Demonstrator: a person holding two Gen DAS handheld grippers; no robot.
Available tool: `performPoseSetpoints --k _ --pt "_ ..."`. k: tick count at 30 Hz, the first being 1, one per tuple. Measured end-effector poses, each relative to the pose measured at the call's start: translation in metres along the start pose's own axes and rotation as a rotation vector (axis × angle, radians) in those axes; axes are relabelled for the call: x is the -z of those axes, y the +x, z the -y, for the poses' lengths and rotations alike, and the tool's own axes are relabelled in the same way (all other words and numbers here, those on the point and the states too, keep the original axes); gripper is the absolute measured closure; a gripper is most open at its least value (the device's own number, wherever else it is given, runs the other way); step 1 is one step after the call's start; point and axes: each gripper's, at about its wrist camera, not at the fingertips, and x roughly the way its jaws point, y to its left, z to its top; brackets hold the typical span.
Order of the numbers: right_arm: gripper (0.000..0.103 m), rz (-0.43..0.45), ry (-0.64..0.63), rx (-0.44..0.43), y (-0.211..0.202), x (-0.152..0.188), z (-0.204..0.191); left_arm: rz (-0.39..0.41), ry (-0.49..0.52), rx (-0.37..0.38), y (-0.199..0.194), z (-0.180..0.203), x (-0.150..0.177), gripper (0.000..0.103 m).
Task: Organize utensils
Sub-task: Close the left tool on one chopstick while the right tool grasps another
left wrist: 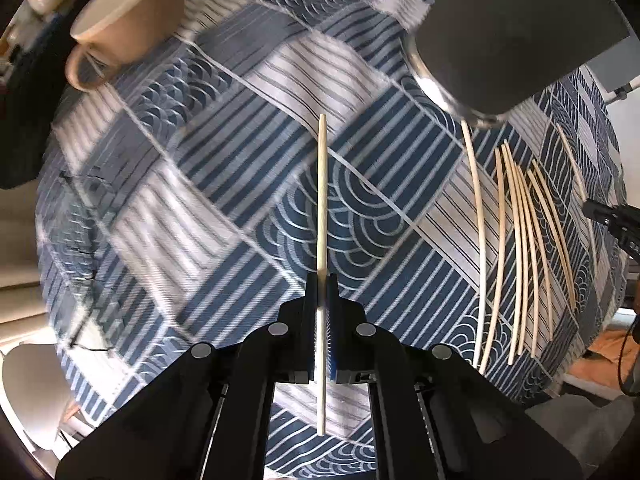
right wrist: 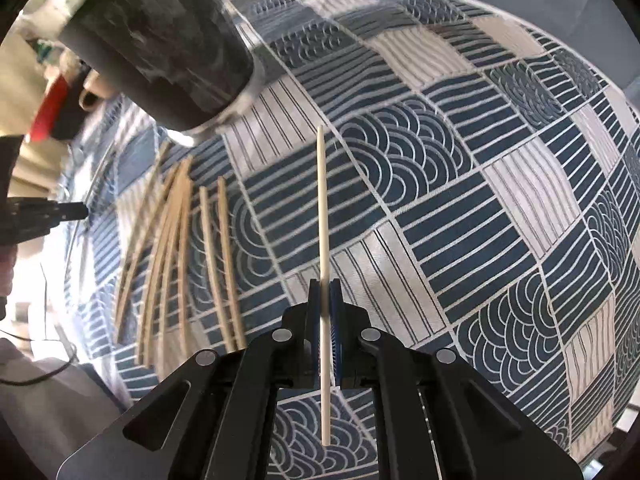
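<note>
While both hands carry a load, the job is best read from the biggest thing down. The counter (left wrist: 208, 208), under a blue-and-white patterned cloth, spreads across both views. Next in size is the dark cylindrical holder (left wrist: 516, 32), standing on the cloth just beyond the loose sticks; its mouth is not visible from either camera, so the entry will have to be judged from above. A cream cup (left wrist: 128, 20) sits well apart at the far edge in the left view and plays no part, as far as I can judge.

The pile of chopsticks (left wrist: 520, 248) lies fanned on the cloth beside the holder, roughly 8 of them, some touching.

The left tongs (left wrist: 322, 280) are clenched on 1 chopstick (left wrist: 322, 184), gripped nearer its back end so most of its length runs forward. The right tongs (right wrist: 325, 284) are likewise clenched on 1 chopstick (right wrist: 323, 200).

To do this step well, I would take each stick to the holder in turn, not both together, tip it upright over the rim, lower the tip inside before releasing, and keep clear of the other hand.
</note>
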Motion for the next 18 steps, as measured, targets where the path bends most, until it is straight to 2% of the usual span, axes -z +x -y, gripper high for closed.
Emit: performPoseSetpoints --k 6,10,13,18 --pt "0.099 0.085 0.014 -0.005 -0.027 0.001 -0.013 0.059 -0.034 -0.022 -0.033 -0.017 -0.009 0.099" --pt "0.099 0.159 0.012 -0.009 -0.077 -0.015 -0.01 0.105 -0.039 -0.028 -0.055 -0.023 -0.016 0.099" --pt "0.099 0.214 0.018 -0.014 -0.098 -0.025 -0.017 0.147 0.009 -0.052 -0.07 -0.017 -0.024 0.099" --pt "0.098 0.327 0.026 -0.029 -0.132 -0.042 -0.02 0.216 0.025 -0.045 -0.093 -0.003 -0.04 0.099"
